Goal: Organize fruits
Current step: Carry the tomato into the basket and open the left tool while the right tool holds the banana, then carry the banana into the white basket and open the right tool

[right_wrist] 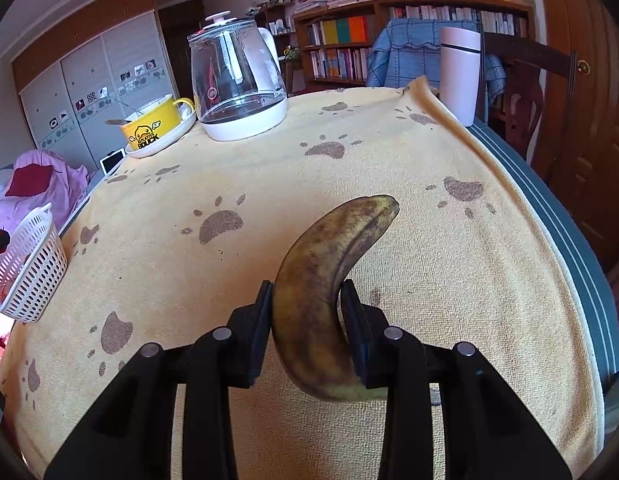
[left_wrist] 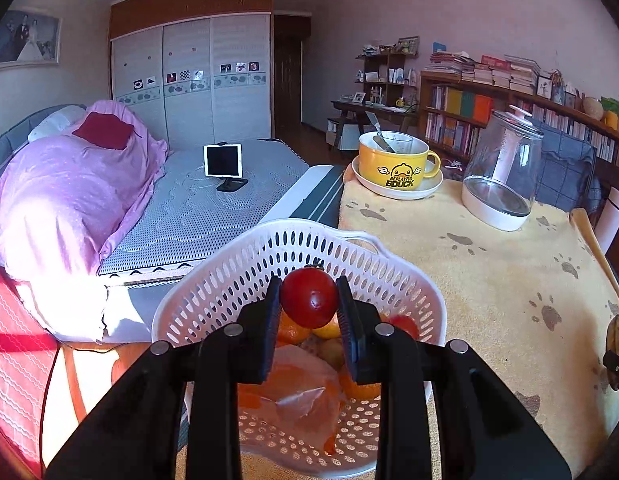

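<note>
My left gripper [left_wrist: 308, 294] is shut on a red tomato [left_wrist: 309, 298], held just above a white perforated basket [left_wrist: 229, 280] at the table's left edge. Oranges [left_wrist: 289, 330], a yellow fruit and another red fruit [left_wrist: 405, 325] lie in the basket with a crumpled plastic bag [left_wrist: 297, 392]. My right gripper [right_wrist: 307, 296] is shut on a brown-spotted banana [right_wrist: 329, 280], held over the yellow paw-print tablecloth [right_wrist: 269, 184]. The same basket [right_wrist: 29, 268] shows at the far left of the right wrist view.
A yellow duck mug [left_wrist: 393, 164] on a white saucer and a glass kettle [left_wrist: 501, 168] stand at the table's far side. A pink tumbler [right_wrist: 459, 74] stands at the far right corner. A bed [left_wrist: 213, 200] lies left of the table, bookshelves behind.
</note>
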The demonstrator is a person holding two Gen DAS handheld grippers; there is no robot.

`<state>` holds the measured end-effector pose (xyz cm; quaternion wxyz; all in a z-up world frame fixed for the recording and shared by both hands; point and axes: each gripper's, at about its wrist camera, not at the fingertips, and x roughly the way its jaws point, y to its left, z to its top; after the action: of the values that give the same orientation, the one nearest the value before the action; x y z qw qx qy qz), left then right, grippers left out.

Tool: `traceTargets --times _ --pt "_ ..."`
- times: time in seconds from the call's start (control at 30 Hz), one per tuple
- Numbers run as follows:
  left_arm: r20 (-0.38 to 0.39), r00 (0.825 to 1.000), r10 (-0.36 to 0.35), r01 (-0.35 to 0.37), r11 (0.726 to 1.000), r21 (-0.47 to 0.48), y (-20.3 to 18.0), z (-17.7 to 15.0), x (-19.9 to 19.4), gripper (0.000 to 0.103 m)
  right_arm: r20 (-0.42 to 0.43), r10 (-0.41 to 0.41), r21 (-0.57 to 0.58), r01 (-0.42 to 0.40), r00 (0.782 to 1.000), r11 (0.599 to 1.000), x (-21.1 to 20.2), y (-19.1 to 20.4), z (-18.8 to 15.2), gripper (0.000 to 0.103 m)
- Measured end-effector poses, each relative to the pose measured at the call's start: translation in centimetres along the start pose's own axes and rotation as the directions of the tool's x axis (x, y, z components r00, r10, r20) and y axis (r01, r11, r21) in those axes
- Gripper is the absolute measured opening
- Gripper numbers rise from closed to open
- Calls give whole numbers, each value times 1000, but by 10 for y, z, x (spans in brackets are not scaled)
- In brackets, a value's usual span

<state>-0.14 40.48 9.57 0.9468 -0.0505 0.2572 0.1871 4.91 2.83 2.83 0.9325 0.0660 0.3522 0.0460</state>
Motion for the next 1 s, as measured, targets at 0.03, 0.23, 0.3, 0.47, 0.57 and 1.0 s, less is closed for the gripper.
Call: traceTargets --times 0.03,0.23,0.3,0.47,0.57,1.0 --pt "-3 1000 2 -2 1000 -5 2 1 1 34 -1 -1 0 1 1000 1000 0 0 0 35" --pt "31 999 15 -14 1000 -17 8 6 -7 67 1 -6 -2 6 1000 1000 -1 0 -1 35" --pt "40 999 19 -18 1000 -15 10 7 -8 72 0 0 -4 0 1000 1000 -1 1 -1 35" --pt "48 998 36 -33 998 -56 32 15 -9 79 -21 87 44 -86 996 995 -4 1 5 35" --pt "55 997 61 -56 993 -101 53 20 -11 81 -20 147 44 -146 989 988 -10 15 11 35" --pt "98 986 133 -114 977 -179 102 32 -29 85 -94 443 -78 -450 892 890 -16 160 38 35"
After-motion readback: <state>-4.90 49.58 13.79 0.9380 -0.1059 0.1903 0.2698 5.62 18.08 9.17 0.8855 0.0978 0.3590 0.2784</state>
